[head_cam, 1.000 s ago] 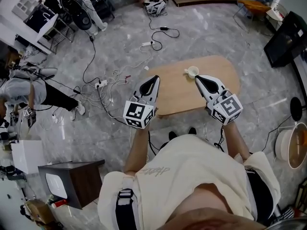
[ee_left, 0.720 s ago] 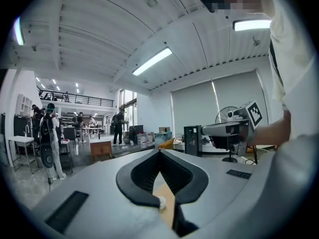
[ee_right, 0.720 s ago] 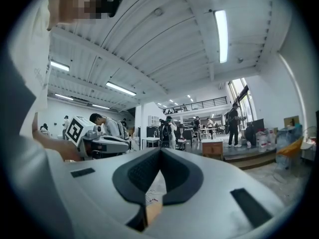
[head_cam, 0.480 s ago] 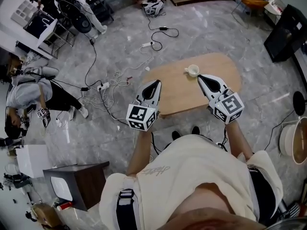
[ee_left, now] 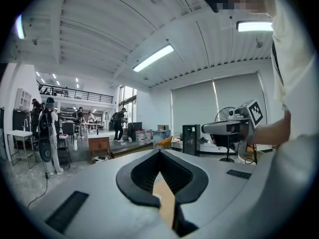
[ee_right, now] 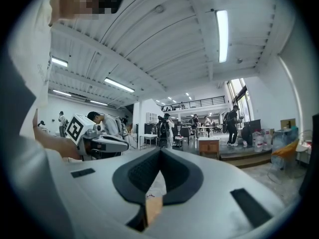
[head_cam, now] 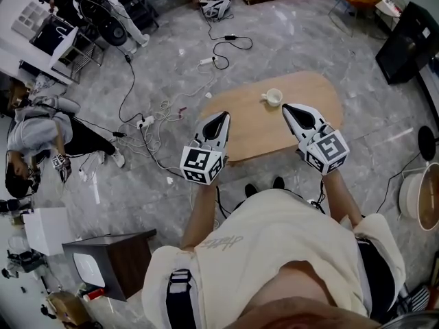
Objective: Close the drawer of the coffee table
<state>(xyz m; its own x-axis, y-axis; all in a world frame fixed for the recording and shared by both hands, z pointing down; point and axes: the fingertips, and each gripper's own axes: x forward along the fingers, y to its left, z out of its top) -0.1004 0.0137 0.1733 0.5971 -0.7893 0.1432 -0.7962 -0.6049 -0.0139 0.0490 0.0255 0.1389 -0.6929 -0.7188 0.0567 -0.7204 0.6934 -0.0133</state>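
The oval wooden coffee table (head_cam: 254, 132) stands on the grey marble floor right in front of me, with a white cup (head_cam: 273, 97) near its far edge. No drawer shows in any view; the table's near side is hidden under its top. My left gripper (head_cam: 221, 117) hovers over the table's left end, jaws shut and empty. My right gripper (head_cam: 288, 108) hovers over the table's right half, just right of the cup, also shut and empty. In the left gripper view the pads (ee_left: 144, 176) meet at their tips; the right gripper view shows the same (ee_right: 139, 176). Both cameras look out level across the room.
Loose cables and power strips (head_cam: 154, 118) lie on the floor left of the table. A dark cabinet (head_cam: 113, 252) stands at my near left, a black panel (head_cam: 405, 43) at the far right, a round white tub (head_cam: 418, 201) at the right. A person (head_cam: 38, 139) crouches far left.
Both grippers keep almost the same pose over the table. The head view has shifted slightly, so table and cup sit a little higher and further left.
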